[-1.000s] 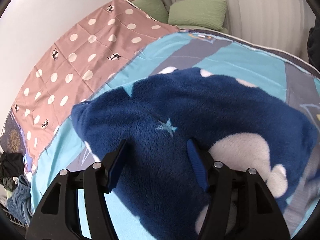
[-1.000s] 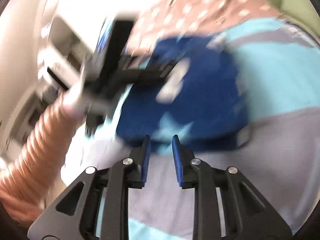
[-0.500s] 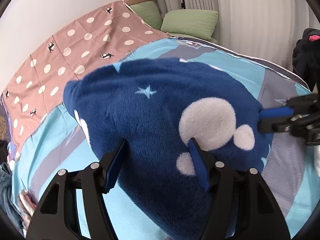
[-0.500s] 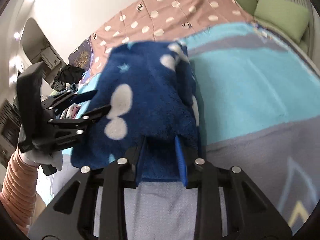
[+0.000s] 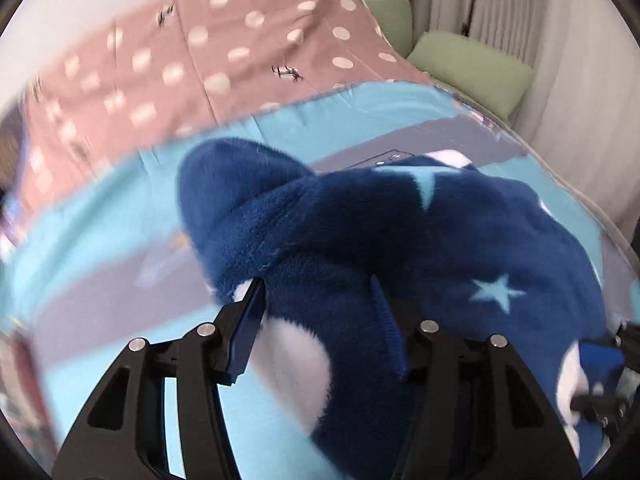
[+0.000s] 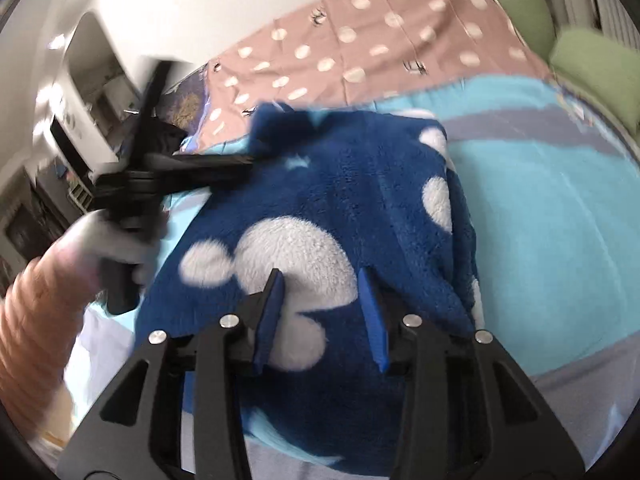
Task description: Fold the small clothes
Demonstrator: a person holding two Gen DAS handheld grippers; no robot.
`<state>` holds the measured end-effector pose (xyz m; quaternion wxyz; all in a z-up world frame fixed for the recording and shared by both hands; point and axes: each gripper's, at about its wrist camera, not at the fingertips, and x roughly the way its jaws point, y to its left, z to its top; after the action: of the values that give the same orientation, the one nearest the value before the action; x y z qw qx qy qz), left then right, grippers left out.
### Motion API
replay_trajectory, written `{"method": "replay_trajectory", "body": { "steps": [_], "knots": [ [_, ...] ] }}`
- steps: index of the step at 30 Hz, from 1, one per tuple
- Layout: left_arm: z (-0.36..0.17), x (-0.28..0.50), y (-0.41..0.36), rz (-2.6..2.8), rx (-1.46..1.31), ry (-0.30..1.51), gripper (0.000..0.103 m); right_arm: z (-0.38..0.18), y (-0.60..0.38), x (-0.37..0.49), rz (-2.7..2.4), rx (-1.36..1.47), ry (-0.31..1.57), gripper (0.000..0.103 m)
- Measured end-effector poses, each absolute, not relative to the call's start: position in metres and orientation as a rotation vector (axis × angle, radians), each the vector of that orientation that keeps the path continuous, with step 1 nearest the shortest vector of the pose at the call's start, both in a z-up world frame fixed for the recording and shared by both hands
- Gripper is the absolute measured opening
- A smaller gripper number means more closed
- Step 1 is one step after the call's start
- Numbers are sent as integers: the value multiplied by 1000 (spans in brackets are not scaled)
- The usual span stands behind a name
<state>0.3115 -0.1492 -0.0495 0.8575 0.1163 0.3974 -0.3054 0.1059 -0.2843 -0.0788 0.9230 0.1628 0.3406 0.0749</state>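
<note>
Your fleece garment (image 6: 340, 208) lies part-folded mid-bed (image 6: 560, 220); left tool (image 5: 316, 312) closing astride it, right tool (image 6: 322, 312) opening above; squaring remains.

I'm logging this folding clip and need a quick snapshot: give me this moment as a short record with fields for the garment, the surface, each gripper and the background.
garment: blue fleece garment with white spots and pale stars, bunched, lying on the bed
surface: turquoise and grey blanket; pink dotted sheet behind it
left gripper: left gripper jaws closing, fleece between them, over the garment's far end
right gripper: right gripper jaws opening, over a white patch at the near edge
background: green pillows by the curtain
</note>
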Motion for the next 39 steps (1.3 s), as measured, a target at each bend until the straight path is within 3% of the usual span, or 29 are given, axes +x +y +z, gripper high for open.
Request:
{"method": "replay_trajectory", "body": {
  "steps": [7,10,13,16,19,22,30,36,38,39],
  "knots": [
    [-15,304,-139,-676,223,789,56,-49,-293,112,187,351,779,39],
    [14,305,-135,-698,169,707,56,-13,-292,119,145,261,710,51],
    [24,325,-144,-693,132,703,52,7,-294,151,145,228,712,56],
    [-24,357,-164,-596,253,831,52,-8,-306,204,107,274,787,56],
    [-63,364,-157,-592,222,827,57,-78,-314,243,74,293,961,57],
    [-64,366,-152,-621,184,827,59,-83,-330,233,108,384,906,57],
    [-18,355,-148,-670,246,768,60,-49,-313,229,67,236,911,58],
    [-16,379,-134,-624,138,802,70,-21,-314,255,25,211,849,62],
    [-48,389,-139,-615,143,908,96,-56,-314,279,1,217,965,65],
    [-70,392,-141,-625,133,958,101,-82,-315,288,-4,224,1021,67]
  ]
}}
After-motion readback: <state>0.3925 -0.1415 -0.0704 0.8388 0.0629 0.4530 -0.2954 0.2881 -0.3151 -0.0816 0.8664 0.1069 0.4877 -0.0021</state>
